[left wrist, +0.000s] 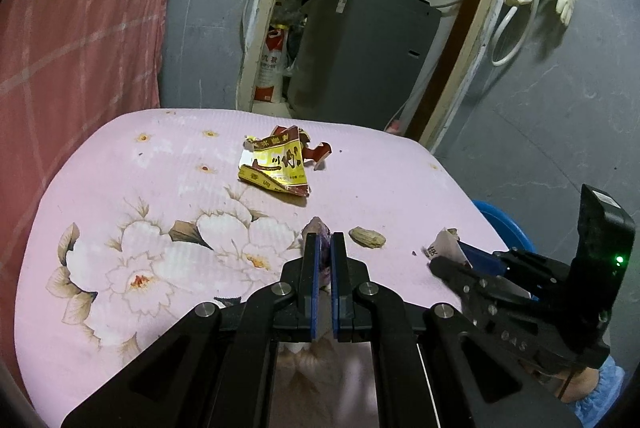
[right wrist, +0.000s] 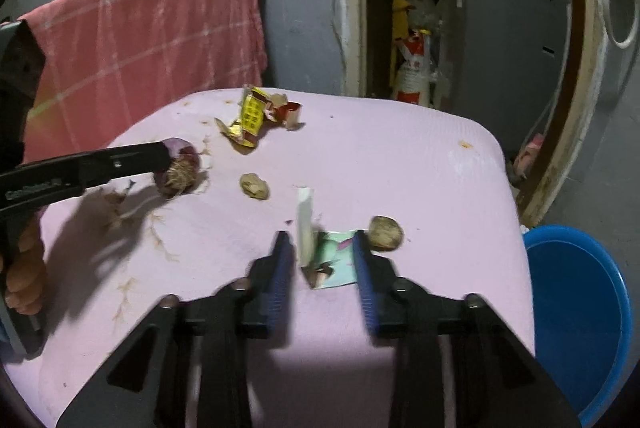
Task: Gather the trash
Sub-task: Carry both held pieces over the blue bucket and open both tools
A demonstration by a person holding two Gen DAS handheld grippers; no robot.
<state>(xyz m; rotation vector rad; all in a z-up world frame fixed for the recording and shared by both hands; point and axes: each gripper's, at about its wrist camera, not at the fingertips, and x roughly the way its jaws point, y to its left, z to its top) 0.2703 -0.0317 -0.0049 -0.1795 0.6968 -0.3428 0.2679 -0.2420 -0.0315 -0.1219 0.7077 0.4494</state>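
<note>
where the left wrist view looks straight down its own fingers, the left gripper (left wrist: pixel 324 244) shows only a purplish sliver pinched tight between its blue pads; the right wrist view shows the whole thing, an onion end (right wrist: pixel 178 167) with a hairy root tuft, held clear above the pink table (right wrist: pixel 400 155). the right gripper (right wrist: pixel 322 248) has its jaws standing apart around a folded scrap of paper (right wrist: pixel 316 256), white on one flap and pale green on the other, lying on the table; the pads are blurred and i cannot tell whether they touch it. in the left view that same scrap is just a white corner beside the other tool.

the table cover is soft and ribbed, printed with big pale flowers (left wrist: pixel 224 248) that only the left view shows fully. a crumpled yellow and red wrapper (left wrist: pixel 280 163) lies near the far edge, shiny and creased. two wrinkled tan nut shells show in the right view, one mid-table (right wrist: pixel 254 185) and one just beside the right finger (right wrist: pixel 385 232); the left view shows only one. a round blue plastic bucket (right wrist: pixel 580 308) stands off the table's right side.
</note>
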